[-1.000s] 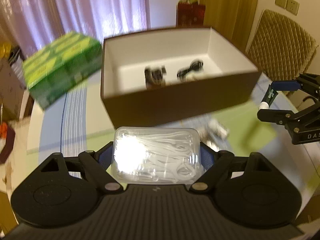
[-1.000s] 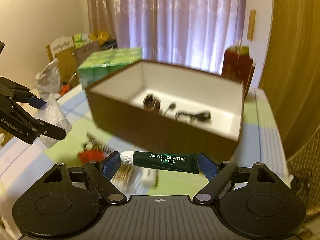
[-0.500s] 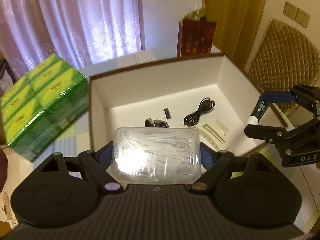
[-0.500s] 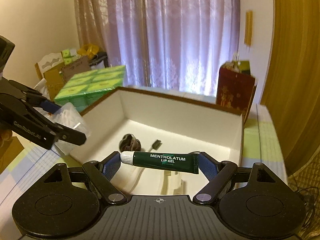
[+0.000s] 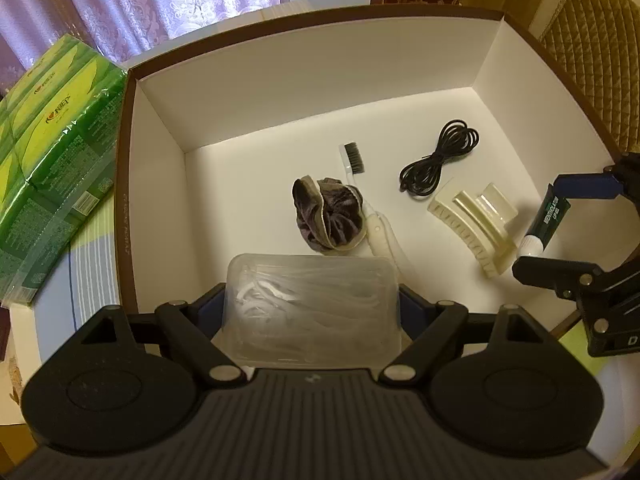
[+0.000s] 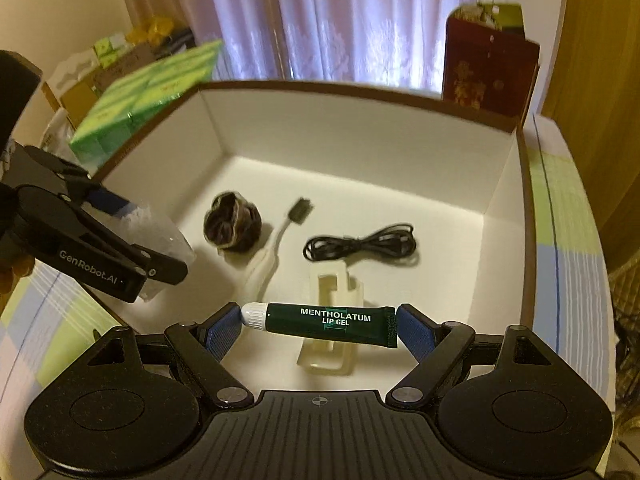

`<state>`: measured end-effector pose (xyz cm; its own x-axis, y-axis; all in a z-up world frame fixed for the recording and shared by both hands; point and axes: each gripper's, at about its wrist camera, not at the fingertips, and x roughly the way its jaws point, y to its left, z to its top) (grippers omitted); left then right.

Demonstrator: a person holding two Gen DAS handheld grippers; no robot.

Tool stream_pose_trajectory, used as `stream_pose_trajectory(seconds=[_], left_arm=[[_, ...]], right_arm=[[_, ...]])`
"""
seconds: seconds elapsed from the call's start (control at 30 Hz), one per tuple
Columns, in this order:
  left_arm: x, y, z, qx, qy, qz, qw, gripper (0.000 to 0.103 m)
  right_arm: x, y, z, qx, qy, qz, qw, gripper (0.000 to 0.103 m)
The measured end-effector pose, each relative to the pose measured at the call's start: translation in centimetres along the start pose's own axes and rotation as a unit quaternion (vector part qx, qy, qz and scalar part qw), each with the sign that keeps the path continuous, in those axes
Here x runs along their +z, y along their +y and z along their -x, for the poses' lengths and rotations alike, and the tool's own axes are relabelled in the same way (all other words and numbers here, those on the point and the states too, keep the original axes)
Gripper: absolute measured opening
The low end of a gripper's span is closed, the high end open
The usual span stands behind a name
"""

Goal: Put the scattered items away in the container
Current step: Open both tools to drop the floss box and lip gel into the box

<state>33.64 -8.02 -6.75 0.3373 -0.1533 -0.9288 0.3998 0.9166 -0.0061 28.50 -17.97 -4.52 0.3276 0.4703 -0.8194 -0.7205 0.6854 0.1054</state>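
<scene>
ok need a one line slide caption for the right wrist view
Right gripper holds a Mentholatum lip gel tube over the open box, above a hair claw clip.

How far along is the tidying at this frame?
Done: scrunchie, toothbrush, black cable and hair claw lie in the box. In hand: left gripper holds a clear case, right gripper a lip gel tube, both over the box. Left: release them.

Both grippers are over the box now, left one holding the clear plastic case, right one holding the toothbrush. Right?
Not quite. The right gripper holds the green lip gel tube, as the right wrist view shows; the toothbrush already lies in the box. The rest is right: the left gripper holds the clear plastic case, and both are over the box.
</scene>
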Motion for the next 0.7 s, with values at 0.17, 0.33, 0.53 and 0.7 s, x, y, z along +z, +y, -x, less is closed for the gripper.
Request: stream_pose_trajectory(seconds=[0.17,0.33,0.53,0.7], left_arm=[[0.4,-0.3,0.6,-0.008,-0.004,-0.013,0.9999,0.083],[0.3,-0.8,0.8,0.001,-0.006,-0.02,0.9998,0.084],[-0.1,-0.9,1.4,0.013,-0.012,-0.024,0.9995,0.086],[-0.4,-0.5,2.4,0.021,-0.021,-0.017,0.9994,0.09]], right_arm=[[0.6,0.0,-0.5,0.0,0.029,-0.005,1.0,0.086],[1.0,0.1,-0.7,0.003,0.055,-0.006,0.998,0.086],[1.5,0.2,-0.2,0.041,0.072,-0.023,0.996,0.103],[1.5,0.9,0.6,0.031,0.064,-0.028,0.997,0.103]])
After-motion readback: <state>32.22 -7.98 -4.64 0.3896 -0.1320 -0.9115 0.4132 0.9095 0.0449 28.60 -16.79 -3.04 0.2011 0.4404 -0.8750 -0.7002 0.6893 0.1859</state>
